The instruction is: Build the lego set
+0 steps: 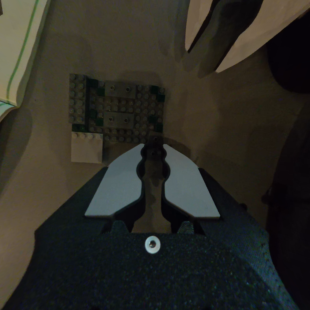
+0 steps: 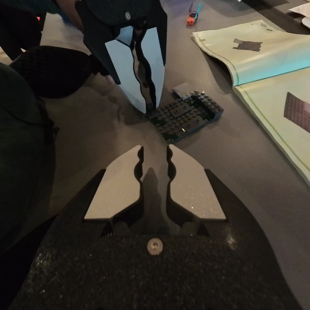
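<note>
A dark grey Lego baseplate build (image 1: pixel 117 107) with green pieces and two flat grey tiles lies on the table. A white sloped brick (image 1: pixel 87 147) is attached at its near left corner. My left gripper (image 1: pixel 154 144) is shut on a small grey tile with two holes (image 1: pixel 155 139) and holds it at the build's near right corner. In the right wrist view the left gripper (image 2: pixel 149 107) points down onto a corner of the build (image 2: pixel 184 117). My right gripper (image 2: pixel 155 151) is open and empty, just short of the build; it also shows in the left wrist view (image 1: pixel 203 63).
An open instruction booklet (image 2: pixel 268 70) lies right of the build; its edge shows in the left wrist view (image 1: pixel 16 50). A small orange and teal Lego model (image 2: pixel 192 15) sits farther back. A person's dark sleeve (image 2: pixel 25 117) fills the left side. The left gripper's tips are roughly 9 cm from the right gripper's.
</note>
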A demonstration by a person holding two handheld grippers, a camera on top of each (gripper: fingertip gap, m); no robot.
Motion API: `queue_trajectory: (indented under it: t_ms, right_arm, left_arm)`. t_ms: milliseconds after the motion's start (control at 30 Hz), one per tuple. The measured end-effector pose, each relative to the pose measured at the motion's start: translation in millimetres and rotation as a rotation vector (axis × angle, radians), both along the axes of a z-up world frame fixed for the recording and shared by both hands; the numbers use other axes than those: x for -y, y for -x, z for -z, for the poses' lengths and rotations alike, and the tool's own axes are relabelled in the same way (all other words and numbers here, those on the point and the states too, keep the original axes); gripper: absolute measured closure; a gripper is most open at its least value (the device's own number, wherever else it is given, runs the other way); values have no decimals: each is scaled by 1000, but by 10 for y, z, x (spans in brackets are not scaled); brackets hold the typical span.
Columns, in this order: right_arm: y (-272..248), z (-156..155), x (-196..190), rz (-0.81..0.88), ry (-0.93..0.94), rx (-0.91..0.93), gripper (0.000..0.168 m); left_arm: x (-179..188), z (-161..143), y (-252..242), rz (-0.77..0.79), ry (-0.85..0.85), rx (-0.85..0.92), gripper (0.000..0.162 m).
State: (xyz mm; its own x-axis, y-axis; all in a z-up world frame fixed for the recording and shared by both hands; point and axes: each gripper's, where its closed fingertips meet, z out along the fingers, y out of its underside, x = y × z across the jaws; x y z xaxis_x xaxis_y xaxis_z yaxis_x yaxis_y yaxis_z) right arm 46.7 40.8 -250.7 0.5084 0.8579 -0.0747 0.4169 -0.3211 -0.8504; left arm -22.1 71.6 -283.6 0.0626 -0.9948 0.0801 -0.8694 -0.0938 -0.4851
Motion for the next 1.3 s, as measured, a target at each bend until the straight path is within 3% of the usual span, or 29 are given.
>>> queue_trajectory:
  t_ms: [800,1300]
  right_arm:
    - [144,-123,13,-47,-54,-30,144]
    - [529,177,-255,-269,-100,169,145]
  left_arm:
    - [0,5,27,-43,-24,-7,146]
    - [1,8,3,-80,27,-11,146]
